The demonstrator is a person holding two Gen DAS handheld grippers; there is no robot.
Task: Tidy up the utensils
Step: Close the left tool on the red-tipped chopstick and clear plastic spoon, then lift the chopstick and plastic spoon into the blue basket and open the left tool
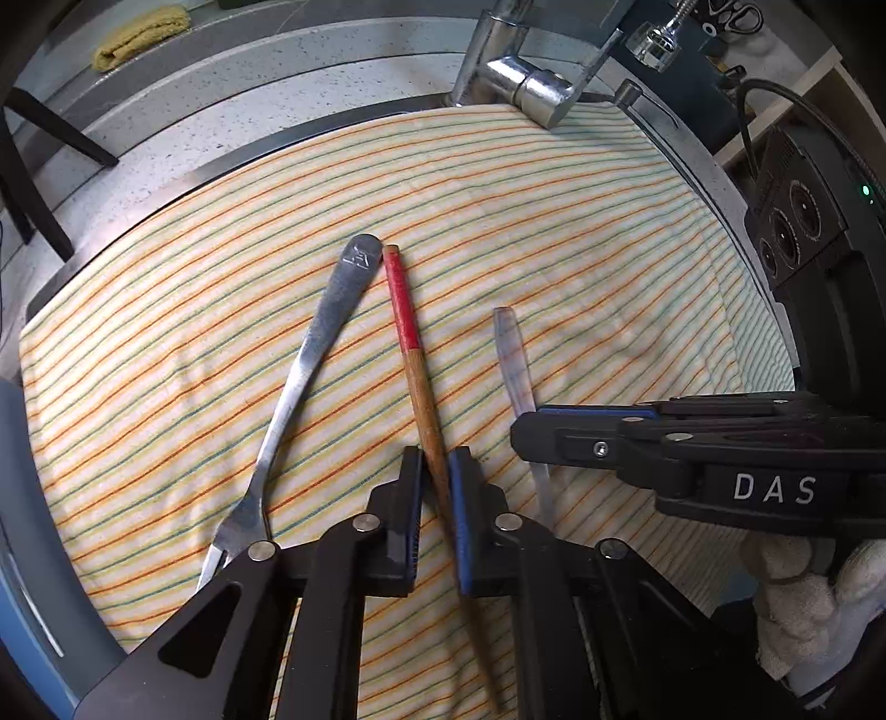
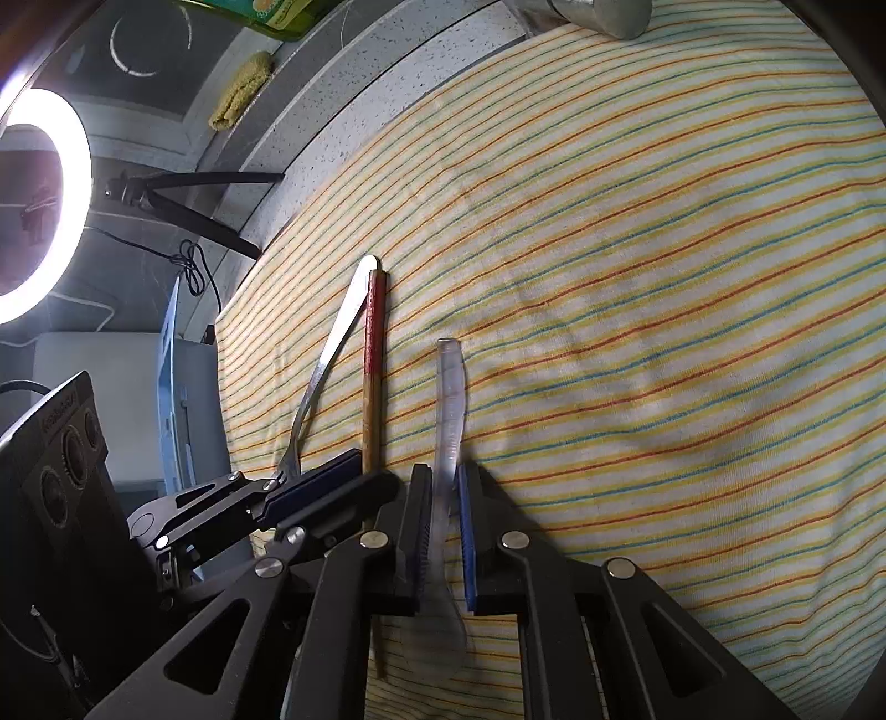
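left tool [image 1: 434, 459] clamps chopstick [image 1: 412, 354] | right tool [image 2: 443, 482] clamps clear spoon [image 2: 451, 399] | fork [image 1: 310, 360] on striped cloth [image 1: 554, 221]

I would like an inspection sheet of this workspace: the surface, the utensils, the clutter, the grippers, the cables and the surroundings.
Surface: striped cloth spread flat, lightly wrinkled.
Job's things: metal fork, red-ended chopstick and clear plastic spoon lie side by side on the cloth.
Clutter: yellow rag on the ledge behind.
Grippers: left gripper shut on the chopstick; right gripper shut on the spoon's handle.
Cables: black cable hangs beside the counter.
Surroundings: chrome faucet above the cloth's far edge; ring light at the side.
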